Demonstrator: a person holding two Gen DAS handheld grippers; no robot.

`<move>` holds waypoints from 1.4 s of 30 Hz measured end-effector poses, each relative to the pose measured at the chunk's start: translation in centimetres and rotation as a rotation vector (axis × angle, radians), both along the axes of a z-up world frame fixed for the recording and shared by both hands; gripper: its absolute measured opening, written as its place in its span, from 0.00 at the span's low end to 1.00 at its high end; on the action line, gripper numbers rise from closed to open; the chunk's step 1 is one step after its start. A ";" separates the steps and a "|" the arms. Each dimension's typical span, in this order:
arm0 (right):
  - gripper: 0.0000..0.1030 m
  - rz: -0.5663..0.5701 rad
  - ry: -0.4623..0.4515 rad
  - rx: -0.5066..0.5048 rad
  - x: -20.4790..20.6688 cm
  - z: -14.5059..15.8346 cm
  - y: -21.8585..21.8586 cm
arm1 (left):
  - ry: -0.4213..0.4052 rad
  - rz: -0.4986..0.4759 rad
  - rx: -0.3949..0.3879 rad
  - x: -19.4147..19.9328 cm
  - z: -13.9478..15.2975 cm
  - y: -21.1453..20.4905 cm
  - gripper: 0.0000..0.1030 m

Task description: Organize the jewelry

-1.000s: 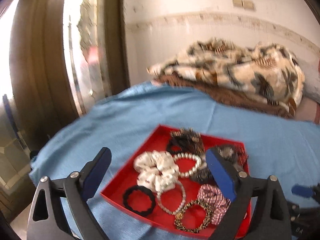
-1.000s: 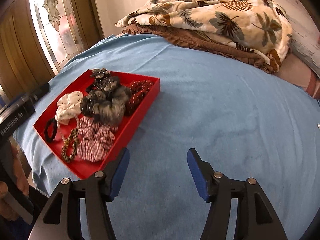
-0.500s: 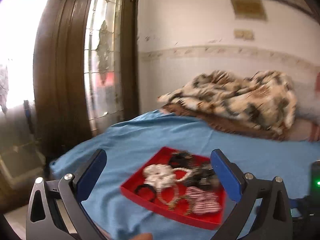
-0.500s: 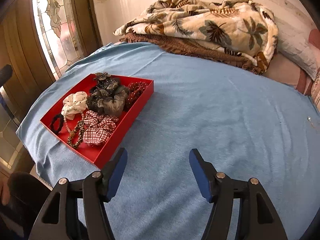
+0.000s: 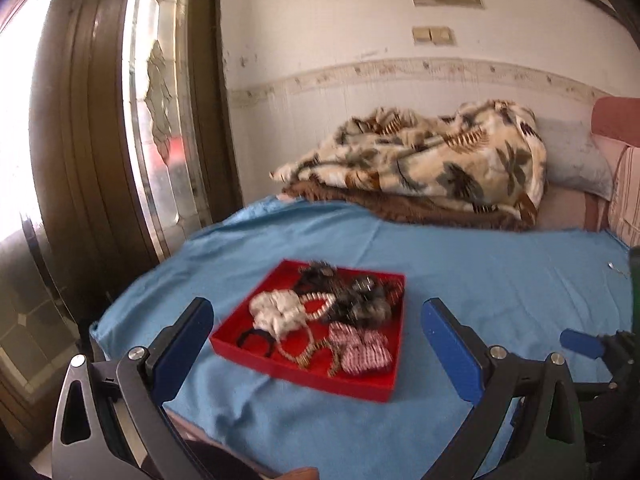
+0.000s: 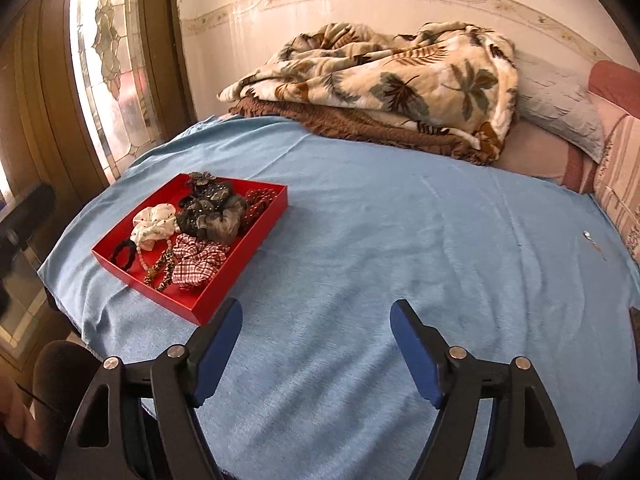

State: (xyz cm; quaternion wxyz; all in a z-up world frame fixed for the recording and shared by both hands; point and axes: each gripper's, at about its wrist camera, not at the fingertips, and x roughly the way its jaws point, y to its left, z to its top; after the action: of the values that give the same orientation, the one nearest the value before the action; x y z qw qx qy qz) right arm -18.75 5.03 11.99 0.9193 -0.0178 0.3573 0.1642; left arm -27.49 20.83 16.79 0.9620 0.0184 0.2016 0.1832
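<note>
So right now both my grippers are wide open and holding nothing: the left one (image 5: 316,344) hangs back off the bed edge with the red tray (image 5: 304,372) framed between its fingers, and the right one (image 6: 316,344) hovers over bare blue sheet (image 6: 400,220) beside the tray, probably so each can reach in. All the jewelry and scrunchies sit bunched inside that tray near the bed's corner: white scrunchie (image 6: 154,224), black band (image 6: 124,254), beaded bracelets (image 6: 160,268), checked scrunchie (image 6: 196,264), grey ones (image 6: 216,216) behind. Honestly can't tell whether that pile is waiting to be sorted or is the tidied result.
</note>
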 end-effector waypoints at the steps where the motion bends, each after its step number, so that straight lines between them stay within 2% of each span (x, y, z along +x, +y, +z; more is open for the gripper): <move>1: 0.79 -0.005 -0.006 -0.007 -0.3 0.0 -0.2 | 0.016 0.005 -0.007 0.1 -0.2 -0.1 1.00; 10: 0.81 -0.020 -0.040 -0.058 -1.8 0.0 -0.4 | 0.097 -0.006 -0.061 0.8 -1.5 0.1 1.00; 19: 0.83 -0.010 -0.028 -0.080 -2.2 -0.5 0.2 | 0.151 -0.007 -0.121 1.1 -2.5 1.4 1.00; 42: 0.85 0.008 0.000 -0.108 -2.1 -1.8 1.1 | 0.216 -0.012 -0.182 1.9 -4.1 2.5 1.00</move>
State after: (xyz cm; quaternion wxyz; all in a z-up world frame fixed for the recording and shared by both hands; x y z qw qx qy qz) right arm -20.81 6.14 10.21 0.9163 -0.0688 0.3656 0.1484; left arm -25.55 23.29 12.67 0.9335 -0.0484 0.3196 0.1552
